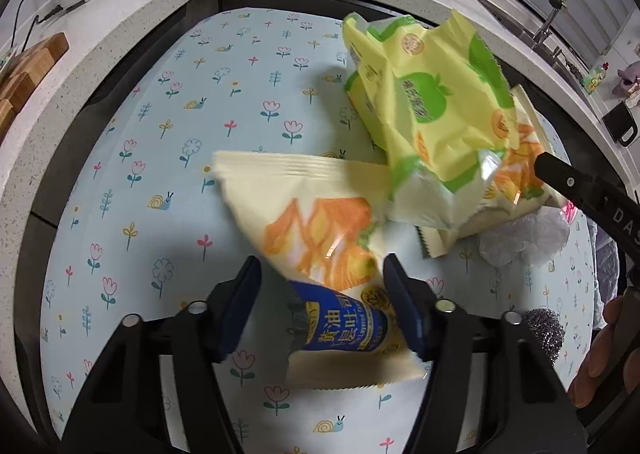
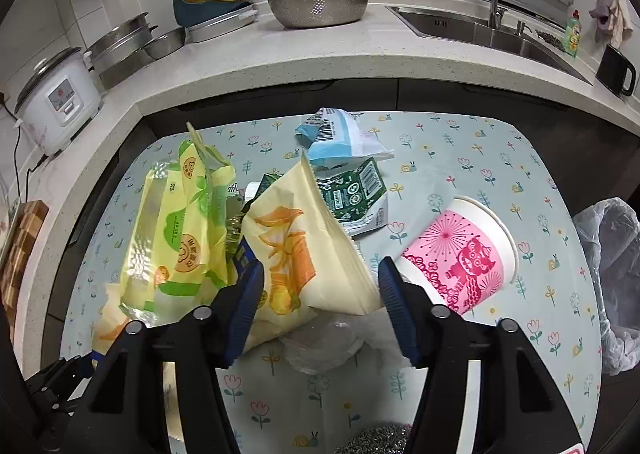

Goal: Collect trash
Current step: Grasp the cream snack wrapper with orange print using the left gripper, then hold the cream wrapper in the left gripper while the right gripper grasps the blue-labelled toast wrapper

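Note:
A cream bread wrapper with orange print and a blue label (image 1: 320, 250) lies between the open jaws of my left gripper (image 1: 322, 314). A yellow-green snack bag (image 1: 432, 106) lies behind it. In the right wrist view the same cream wrapper (image 2: 304, 254) sits between the open jaws of my right gripper (image 2: 320, 302), with the yellow-green bag (image 2: 180, 230) to its left. A pink paper cup (image 2: 460, 254) lies on its side at right. A green carton (image 2: 352, 194) and a blue-white pouch (image 2: 340, 134) lie behind. Crumpled clear plastic (image 2: 320, 346) lies under the wrapper.
The trash lies on a floral tablecloth (image 1: 160, 174). A plastic bin bag (image 2: 612, 274) hangs at the table's right edge. A steel scourer (image 2: 376, 438) sits near the front edge. A counter with a rice cooker (image 2: 56, 102), colander (image 2: 320, 6) and sink (image 2: 480, 30) runs behind.

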Action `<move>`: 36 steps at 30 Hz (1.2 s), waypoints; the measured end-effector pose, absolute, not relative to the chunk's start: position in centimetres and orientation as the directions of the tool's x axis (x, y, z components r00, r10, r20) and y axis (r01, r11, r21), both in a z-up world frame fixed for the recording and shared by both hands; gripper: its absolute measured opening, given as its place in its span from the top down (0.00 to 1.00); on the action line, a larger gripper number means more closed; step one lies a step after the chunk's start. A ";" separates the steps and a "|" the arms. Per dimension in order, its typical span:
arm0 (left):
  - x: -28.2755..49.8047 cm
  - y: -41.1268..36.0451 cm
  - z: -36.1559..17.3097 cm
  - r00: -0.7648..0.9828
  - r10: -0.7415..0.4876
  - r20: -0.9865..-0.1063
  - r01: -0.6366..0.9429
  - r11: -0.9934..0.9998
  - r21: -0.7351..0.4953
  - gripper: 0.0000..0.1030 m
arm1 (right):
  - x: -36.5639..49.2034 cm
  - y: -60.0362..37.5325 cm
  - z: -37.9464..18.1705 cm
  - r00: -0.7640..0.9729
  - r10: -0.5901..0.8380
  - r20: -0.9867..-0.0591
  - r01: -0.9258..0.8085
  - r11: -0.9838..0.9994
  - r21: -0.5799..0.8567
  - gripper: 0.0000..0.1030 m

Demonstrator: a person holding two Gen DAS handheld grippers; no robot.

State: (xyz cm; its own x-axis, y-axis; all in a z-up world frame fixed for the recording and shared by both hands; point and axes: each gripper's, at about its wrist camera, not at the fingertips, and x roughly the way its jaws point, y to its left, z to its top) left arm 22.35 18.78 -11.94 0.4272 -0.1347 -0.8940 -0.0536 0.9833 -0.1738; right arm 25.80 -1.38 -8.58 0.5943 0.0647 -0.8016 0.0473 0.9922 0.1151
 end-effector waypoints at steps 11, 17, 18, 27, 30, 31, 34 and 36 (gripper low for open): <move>20.3 18.3 -9.8 0.461 -0.150 -0.875 -0.015 0.984 -0.177 0.82 | 23.2 -1.2 -7.4 0.600 0.092 -0.794 0.027 0.990 0.135 0.98; 18.8 18.4 -8.5 0.480 -0.154 -0.864 -0.008 0.984 -0.180 0.83 | 21.0 -1.7 -5.9 0.620 0.098 -0.779 0.025 0.989 0.145 0.98; 18.4 18.4 -8.2 0.485 -0.153 -0.861 -0.006 0.984 -0.178 0.83 | 20.4 -1.8 -5.6 0.627 0.096 -0.773 0.027 0.989 0.145 0.98; 16.1 18.5 -6.6 0.509 -0.150 -0.848 -0.001 0.985 -0.175 0.84 | 15.3 -4.9 -3.1 0.679 0.068 -0.731 0.089 0.981 0.173 0.98; 15.5 17.9 -6.1 0.517 -0.154 -0.842 0.012 0.985 -0.173 0.84 | 13.8 -6.2 -2.0 0.698 0.053 -0.714 0.108 0.978 0.178 0.98; 15.4 17.8 -5.9 0.519 -0.158 -0.840 0.018 0.984 -0.175 0.84 | 13.3 -6.5 -1.6 0.703 0.048 -0.710 0.112 0.978 0.178 0.98; 14.6 17.0 -5.2 0.528 -0.171 -0.832 0.037 0.983 -0.178 0.84 | 11.8 -7.6 -0.8 0.718 0.015 -0.695 0.131 0.979 0.157 0.98; 14.0 16.4 -4.7 0.533 -0.176 -0.827 0.051 0.983 -0.177 0.84 | 10.9 -8.3 -0.5 0.723 -0.004 -0.691 0.143 0.979 0.145 0.98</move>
State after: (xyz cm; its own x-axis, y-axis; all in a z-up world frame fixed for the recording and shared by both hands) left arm 14.03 16.40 -4.74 0.5332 -0.1763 -0.8274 0.0505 0.9829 -0.1769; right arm 10.88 -8.26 -0.47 0.7227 -0.0038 -0.6912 0.1434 0.9791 0.1446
